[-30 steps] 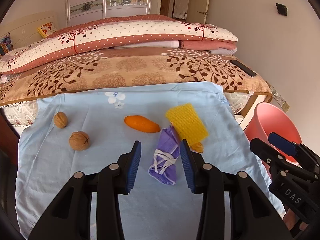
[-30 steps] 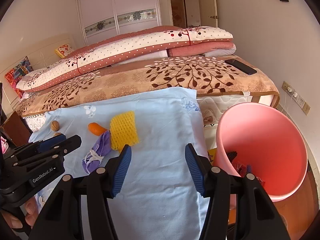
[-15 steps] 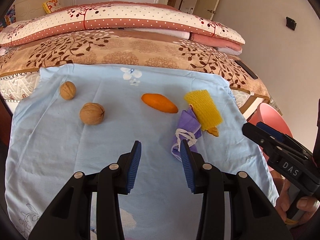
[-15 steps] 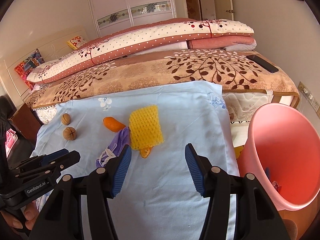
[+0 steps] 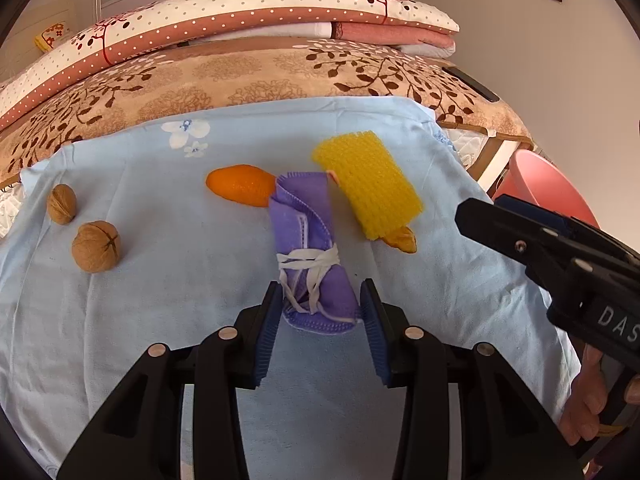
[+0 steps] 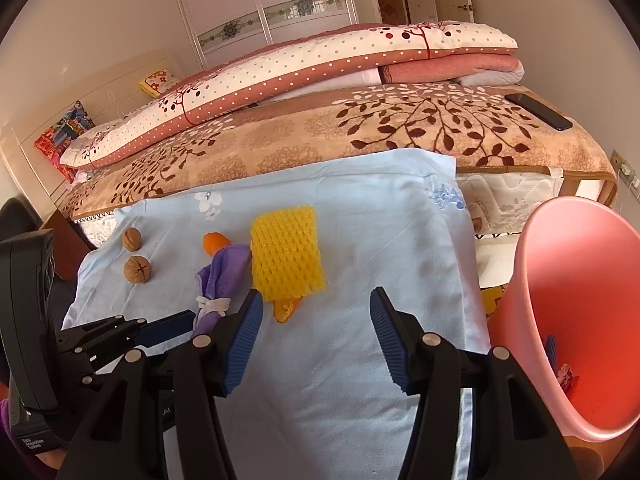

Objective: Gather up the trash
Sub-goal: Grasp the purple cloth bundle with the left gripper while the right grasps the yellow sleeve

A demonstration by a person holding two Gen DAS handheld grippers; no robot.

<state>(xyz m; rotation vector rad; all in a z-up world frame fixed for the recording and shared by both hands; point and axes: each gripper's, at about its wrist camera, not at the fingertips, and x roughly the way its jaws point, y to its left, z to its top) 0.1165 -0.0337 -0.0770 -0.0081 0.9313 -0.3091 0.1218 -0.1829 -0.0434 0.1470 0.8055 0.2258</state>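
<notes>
The left gripper [image 5: 320, 312] stands open over the blue sheet [image 5: 160, 300], its jaws to either side of the near end of a purple mask [image 5: 312, 248]; the blue pads sit just beside the fabric, and whether they touch it cannot be told. The mask lies rolled, bound with its white straps. Its far end reaches an orange peel [image 5: 240, 190] and the yellow foam net [image 5: 366, 188]. A smaller peel scrap [image 5: 402, 240] pokes out from under the net's near edge. Two walnuts [image 5: 96, 246] lie well apart to the left.

The left view shows the mask's whole length and only a sliver of the pink bin [image 5: 552, 192] behind the right tool. The right view shows the bin [image 6: 568, 300] in full beside the bed, tilted, with bits of trash at its bottom. It also shows a phone [image 6: 538, 111] on the brown blanket [image 6: 400, 128].

The right gripper [image 6: 316, 320] is open and empty above bare sheet, the foam net just beyond its left jaw. Here the mask is partly hidden behind that jaw and the left tool.
</notes>
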